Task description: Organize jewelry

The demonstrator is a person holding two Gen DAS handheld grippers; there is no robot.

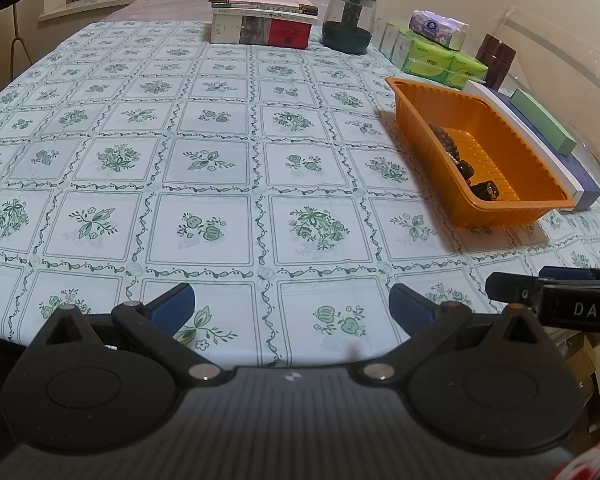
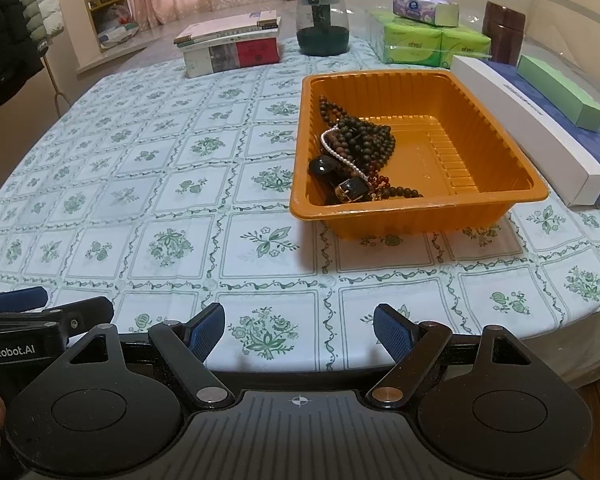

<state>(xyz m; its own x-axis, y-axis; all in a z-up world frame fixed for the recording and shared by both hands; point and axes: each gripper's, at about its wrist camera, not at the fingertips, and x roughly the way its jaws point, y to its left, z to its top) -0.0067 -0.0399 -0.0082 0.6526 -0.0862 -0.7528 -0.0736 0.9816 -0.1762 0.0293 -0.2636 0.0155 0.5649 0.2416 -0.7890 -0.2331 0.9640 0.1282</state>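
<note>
Nearest, both claws wide, holding nothing: left claw (image 1: 292, 306) and right claw (image 2: 299, 330) hover at bottom of frame over the surface (image 2: 160, 200). Mid-right, orange tray (image 2: 500, 196) already holds the jewelry (image 2: 356, 148), heaped. Cloth shows no stray pieces; task looks nearly done.

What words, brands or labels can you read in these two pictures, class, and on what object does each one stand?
"DAS": on the right gripper, seen from the left wrist view; the rest is cut off.
"GenRobot.AI": on the left gripper, seen from the right wrist view; the first letter is partly cut.
Print on the books, the tissue packs, the purple tissue pack and the white box: too small or blurred to read.
</note>
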